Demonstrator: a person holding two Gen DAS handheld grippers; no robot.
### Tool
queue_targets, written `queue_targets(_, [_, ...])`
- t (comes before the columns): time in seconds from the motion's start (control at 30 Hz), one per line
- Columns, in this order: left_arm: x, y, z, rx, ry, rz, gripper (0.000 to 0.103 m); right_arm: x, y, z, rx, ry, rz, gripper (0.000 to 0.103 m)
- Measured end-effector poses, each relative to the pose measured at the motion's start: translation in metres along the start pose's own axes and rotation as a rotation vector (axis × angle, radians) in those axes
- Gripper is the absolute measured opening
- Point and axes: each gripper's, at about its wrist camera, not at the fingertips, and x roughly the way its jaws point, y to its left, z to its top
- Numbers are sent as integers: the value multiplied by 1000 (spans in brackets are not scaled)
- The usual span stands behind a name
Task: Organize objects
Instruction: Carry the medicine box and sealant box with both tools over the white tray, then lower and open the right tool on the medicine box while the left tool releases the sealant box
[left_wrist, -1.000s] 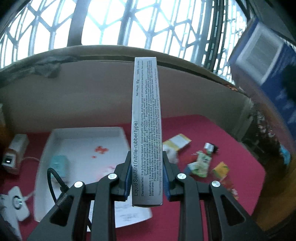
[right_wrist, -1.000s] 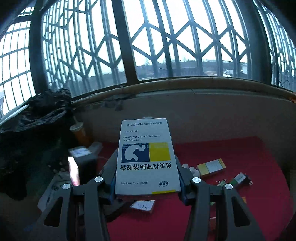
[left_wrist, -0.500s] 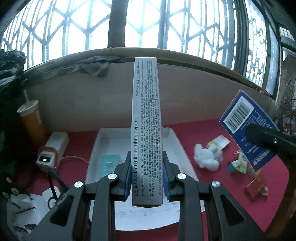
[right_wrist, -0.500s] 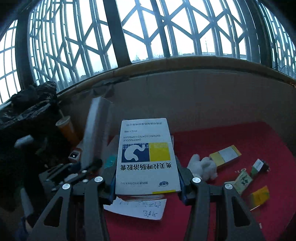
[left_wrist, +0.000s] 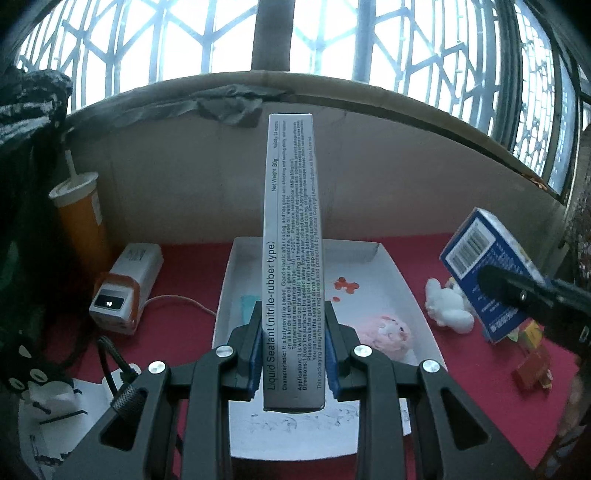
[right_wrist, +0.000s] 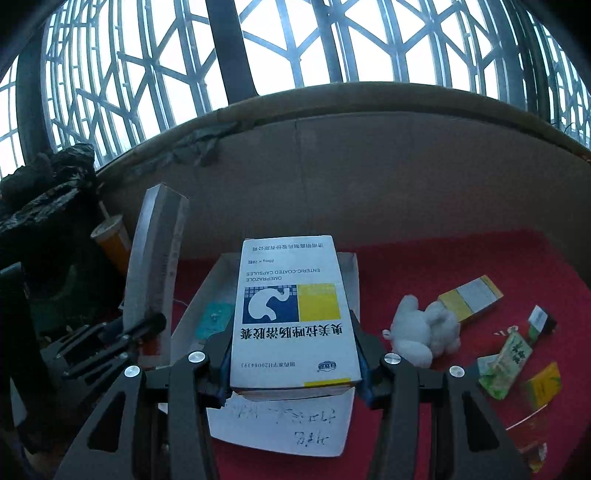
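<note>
The left tongs (left_wrist: 293, 354) are gripping the sealant box (left_wrist: 293, 236) upright over the white tray (left_wrist: 413, 295). The right tongs (right_wrist: 293, 363) are clamping the capsule box (right_wrist: 291, 314), seemingly above the tray's near end.

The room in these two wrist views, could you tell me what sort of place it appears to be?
Probably a makeshift sorting table by a window in a home or small workspace: a latticed window grille, a cardboard backboard, and a red tabletop strewn with small boxes around a white tray.

The left claw (left_wrist: 293, 354) fills the lower centre of its frame, both fingers pressed against a long box. The right claw (right_wrist: 295, 363), low in its frame, likewise clamps a flat carton.
</note>
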Motion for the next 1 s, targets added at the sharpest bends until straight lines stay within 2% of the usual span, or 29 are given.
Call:
queue_targets(0.23, [14, 2, -1, 15, 20, 21, 26, 28, 10, -3, -8, 34, -12, 54])
queue_targets(0.5, [48, 9, -8, 29, 91, 70, 26, 57, 22, -16, -48, 82, -30, 55])
queue_targets(0.77, [77, 12, -19, 37, 180, 35, 26, 80, 36, -34, -97, 143, -3, 55])
queue_targets(1.0, [84, 16, -19, 32, 191, 38, 27, 94, 40, -42, -137, 157, -40, 57])
